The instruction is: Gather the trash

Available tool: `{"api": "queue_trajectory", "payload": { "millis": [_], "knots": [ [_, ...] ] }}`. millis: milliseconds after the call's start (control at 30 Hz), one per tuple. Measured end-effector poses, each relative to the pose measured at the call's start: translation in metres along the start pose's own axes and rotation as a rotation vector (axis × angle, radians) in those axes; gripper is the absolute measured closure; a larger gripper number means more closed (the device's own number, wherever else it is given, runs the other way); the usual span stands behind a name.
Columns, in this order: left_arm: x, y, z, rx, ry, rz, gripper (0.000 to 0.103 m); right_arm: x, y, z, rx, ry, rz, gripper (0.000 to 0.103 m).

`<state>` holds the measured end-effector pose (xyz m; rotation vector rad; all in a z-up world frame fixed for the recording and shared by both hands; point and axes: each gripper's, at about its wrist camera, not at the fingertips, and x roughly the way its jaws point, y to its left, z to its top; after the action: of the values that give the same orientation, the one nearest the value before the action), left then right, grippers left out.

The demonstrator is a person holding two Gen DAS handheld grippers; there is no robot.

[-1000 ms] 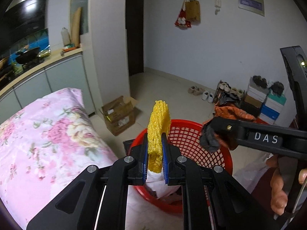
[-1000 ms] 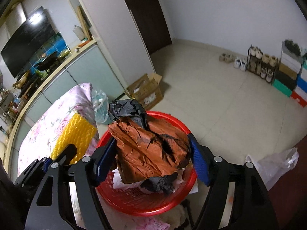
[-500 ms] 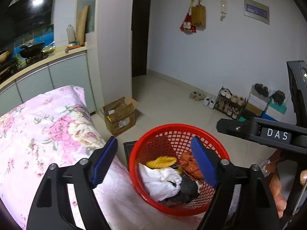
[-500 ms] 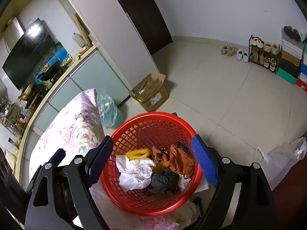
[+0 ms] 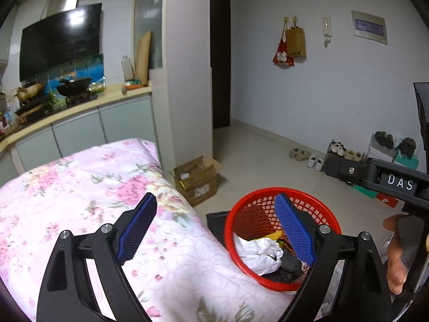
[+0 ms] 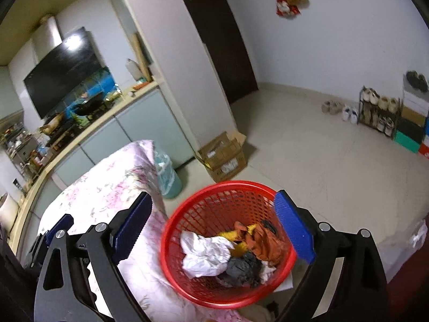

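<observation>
A red mesh basket (image 6: 185,212) stands at the corner of the pink floral tablecloth (image 6: 107,193). It holds crumpled white paper (image 6: 203,252), a yellow foam net (image 6: 236,244), an orange-brown bag (image 6: 265,244) and a black bag (image 6: 244,264). The basket also shows in the left wrist view (image 5: 241,212) with white paper (image 5: 260,252). My left gripper (image 5: 215,228) is open and empty, above the cloth's edge and the basket. My right gripper (image 6: 213,225) is open and empty above the basket.
A cardboard box (image 6: 222,158) sits on the tiled floor by the pillar. A bin with a blue liner (image 6: 167,177) stands beside the table. Shoes and a shoe rack (image 6: 378,110) line the far wall. Kitchen counter (image 5: 80,107) runs behind.
Both grippers opened and dropped the yellow foam net and the orange and black bags into the basket. Both have since drawn back and up, the left one toward the tablecloth.
</observation>
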<state>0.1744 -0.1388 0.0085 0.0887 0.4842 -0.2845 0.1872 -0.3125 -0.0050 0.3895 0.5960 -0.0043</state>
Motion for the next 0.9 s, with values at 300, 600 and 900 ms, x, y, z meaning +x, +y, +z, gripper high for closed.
{"api": "queue_trajectory", "payload": {
  "millis": [300, 600, 900],
  "knots": [
    [-0.043, 0.019, 0.000, -0.015, -0.091, 0.074, 0.012, -0.033, 0.032, -0.006, -0.101, -0.157, 0.024, 0.007],
    [-0.078, 0.038, -0.003, -0.073, -0.144, 0.114, 0.011, -0.071, 0.060, -0.022, -0.164, -0.234, 0.104, 0.007],
    [-0.099, 0.046, -0.014, -0.102, -0.146, 0.141, 0.011, -0.084, 0.072, -0.053, -0.226, -0.196, 0.091, 0.007]
  ]
}}
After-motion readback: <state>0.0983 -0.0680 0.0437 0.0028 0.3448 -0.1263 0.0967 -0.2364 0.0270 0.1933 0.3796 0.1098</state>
